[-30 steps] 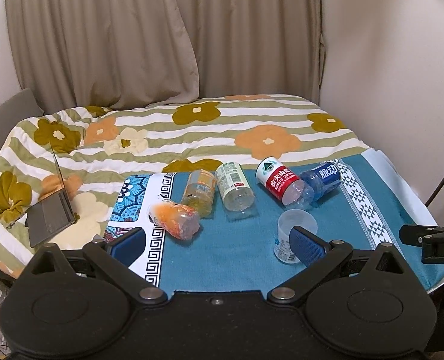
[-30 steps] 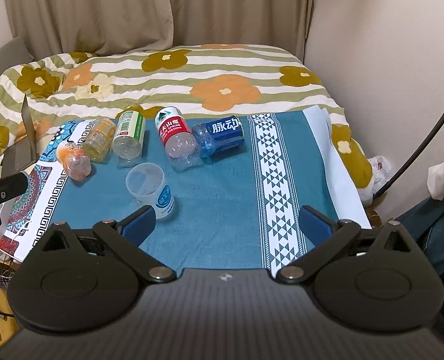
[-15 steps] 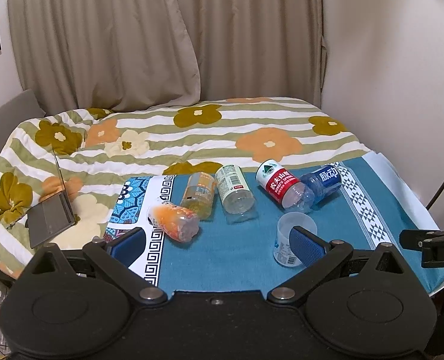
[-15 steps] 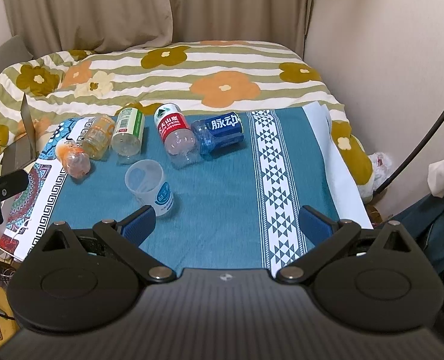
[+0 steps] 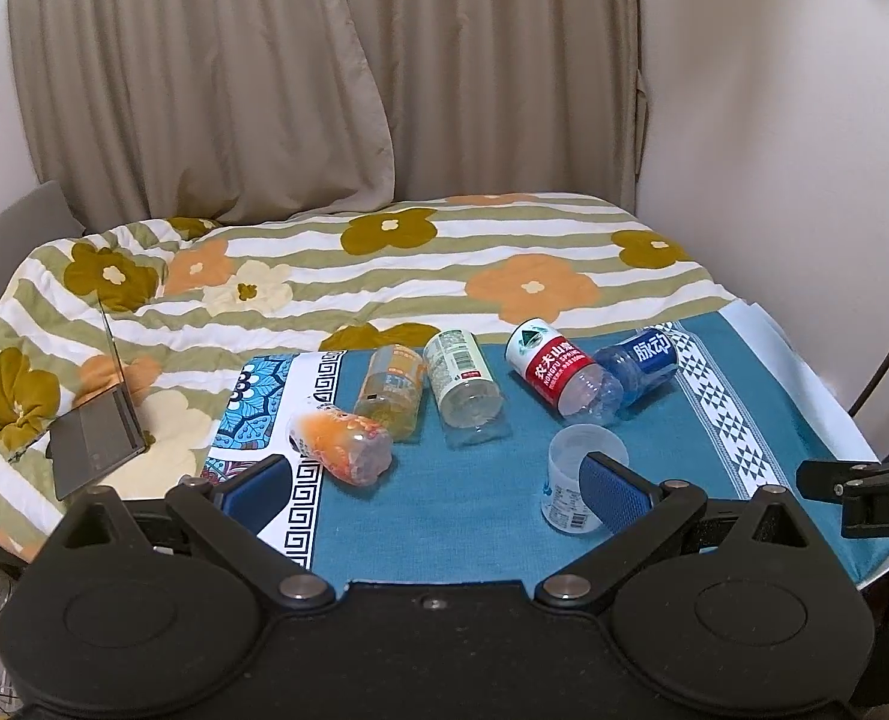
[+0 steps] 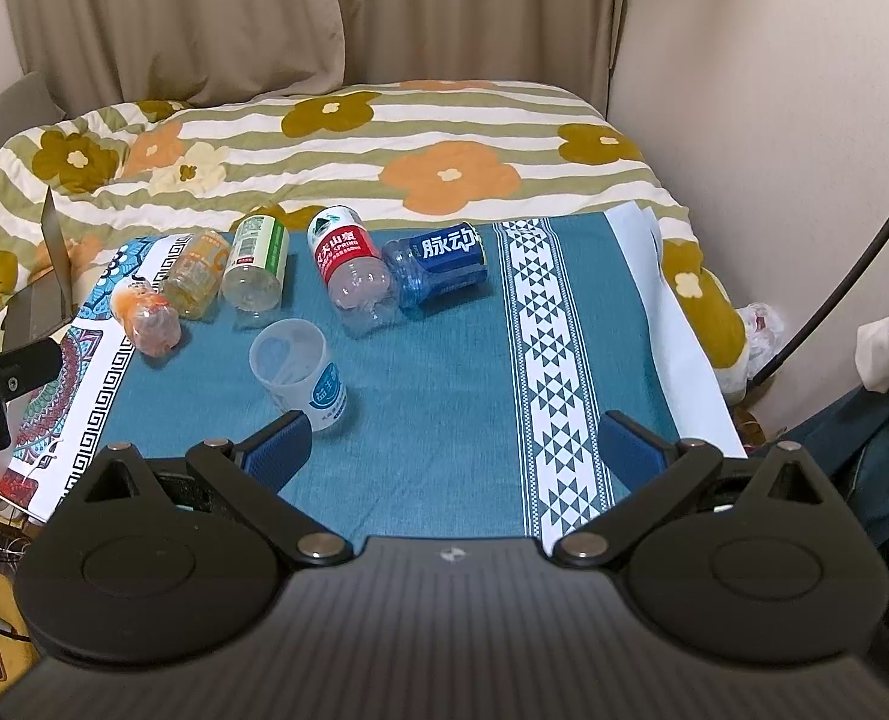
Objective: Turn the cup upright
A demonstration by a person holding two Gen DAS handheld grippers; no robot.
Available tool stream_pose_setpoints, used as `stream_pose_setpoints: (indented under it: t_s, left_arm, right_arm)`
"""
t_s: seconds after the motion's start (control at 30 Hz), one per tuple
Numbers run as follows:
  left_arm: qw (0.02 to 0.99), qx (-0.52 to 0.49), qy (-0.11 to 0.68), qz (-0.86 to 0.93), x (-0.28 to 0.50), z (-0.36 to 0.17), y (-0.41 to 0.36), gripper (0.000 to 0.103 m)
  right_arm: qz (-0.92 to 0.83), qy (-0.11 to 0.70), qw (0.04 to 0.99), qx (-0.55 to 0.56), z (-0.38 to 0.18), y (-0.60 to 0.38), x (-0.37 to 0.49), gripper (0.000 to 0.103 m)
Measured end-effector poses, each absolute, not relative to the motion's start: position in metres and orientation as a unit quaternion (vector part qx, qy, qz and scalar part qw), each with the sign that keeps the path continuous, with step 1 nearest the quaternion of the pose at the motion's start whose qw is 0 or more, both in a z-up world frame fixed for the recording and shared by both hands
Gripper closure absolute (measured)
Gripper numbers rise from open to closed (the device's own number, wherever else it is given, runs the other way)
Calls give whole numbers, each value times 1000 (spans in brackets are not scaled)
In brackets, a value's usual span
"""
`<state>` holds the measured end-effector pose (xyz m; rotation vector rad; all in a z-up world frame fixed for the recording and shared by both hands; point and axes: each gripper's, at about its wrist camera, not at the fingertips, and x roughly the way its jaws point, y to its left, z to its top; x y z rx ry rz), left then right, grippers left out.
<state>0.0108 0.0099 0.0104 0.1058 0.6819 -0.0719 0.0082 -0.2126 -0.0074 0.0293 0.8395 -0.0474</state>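
On the left wrist view, the left gripper [image 5: 438, 480] is hovering low over the near edge of the teal cloth [image 5: 462, 498], its blue fingers [image 5: 615, 489] spread wide and gripping nothing. The clear cup [image 5: 570, 480] is lying on its side on that cloth, mouth facing away toward the bottles, and the right-hand finger is sitting in front of it and hiding part of its wall; whether the two are touching, I cannot tell. Beyond it, five bottles are lying in a loose row: an orange bottle [image 5: 342, 447], a yellow bottle [image 5: 390, 390], a green-labelled bottle [image 5: 462, 378], a red-labelled bottle [image 5: 561, 375] and a blue bottle [image 5: 639, 363]. A flowered quilt [image 5: 384, 282] is covering the bed behind them.

Over on the right wrist view, the right gripper [image 6: 450, 447] is hanging wide open too, with nothing between its fingers [image 6: 276, 447]. The cup [image 6: 300, 372] is showing just beyond the left finger, tipped on its side with its open mouth turned up and away. The blue bottle [image 6: 438, 261] and red-labelled bottle [image 6: 351, 261] are resting side by side farther back, touching at their near ends.
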Motion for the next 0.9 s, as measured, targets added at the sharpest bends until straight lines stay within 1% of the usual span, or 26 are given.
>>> stream_pose_setpoints:
  t_s: [0.73,0.9]
  left_arm:
    - [940,48,336,-37,17,11,12,0]
    - [943,59,328,-26,19,9,12,0]
  right_arm:
    - [-21,408,913,12,-8,-209,9,0]
    - [19,410,912,19,-18,-205,17,0]
